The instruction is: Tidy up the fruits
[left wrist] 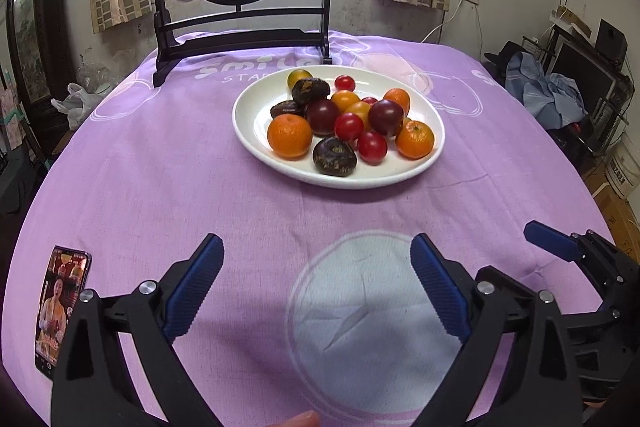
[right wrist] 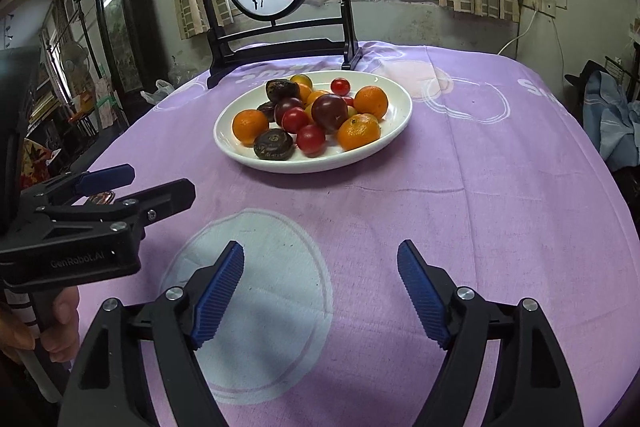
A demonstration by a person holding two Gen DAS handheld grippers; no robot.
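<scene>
Nearest, the left gripper (left wrist: 316,283) and right gripper (right wrist: 320,293) stand with fingers wide apart, nothing between them, over the purple tablecloth (left wrist: 160,167). Only the left wrist view shows a lit phone (left wrist: 60,307) at near left. Farther on, the white plate (right wrist: 394,125) holds tangerines (right wrist: 358,131), red tomatoes (right wrist: 310,139) and dark fruits (right wrist: 274,144).

White plate (left wrist: 256,131); lilac tablecloth (left wrist: 160,187), pale circle print; blue-padded fingers (right wrist: 220,291).

Black claws (right wrist: 320,297) (silver screws); ribbed blue pads (right wrist: 218,297); "GenRobot.AI" lettering
</scene>
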